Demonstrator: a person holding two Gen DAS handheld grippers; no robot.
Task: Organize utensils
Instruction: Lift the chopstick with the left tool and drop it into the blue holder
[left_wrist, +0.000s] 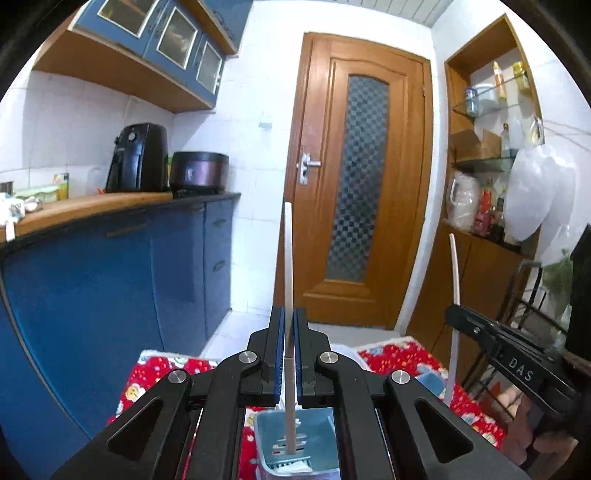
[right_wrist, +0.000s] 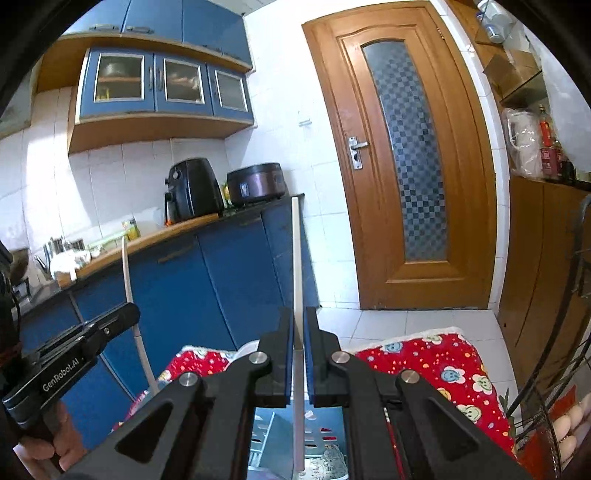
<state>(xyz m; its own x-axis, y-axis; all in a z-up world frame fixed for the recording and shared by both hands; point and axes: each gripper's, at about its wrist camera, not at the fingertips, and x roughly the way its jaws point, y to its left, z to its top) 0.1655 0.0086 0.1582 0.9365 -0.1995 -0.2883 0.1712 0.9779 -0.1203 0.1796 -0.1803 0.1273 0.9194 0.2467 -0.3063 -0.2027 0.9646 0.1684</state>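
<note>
From the left wrist view, the left gripper (left_wrist: 289, 354) is clamped on 1 pale chopstick (left_wrist: 288, 266), held upright with its lower end hanging inside the blue slotted holder (left_wrist: 321, 439), which sits on the red flower-print cloth (left_wrist: 402, 354); can't tell if the tip touches the bottom yet. The right gripper (left_wrist: 452, 314) shows at the side, pinching a second white chopstick (left_wrist: 455, 266). In the right wrist view, that stick (right_wrist: 297, 258) stands upright between closed jaws, over the holder (right_wrist: 325, 432). So both sticks look lined up but not dropped; releasing them is probably what's left, and no other utensils are visible.
</note>
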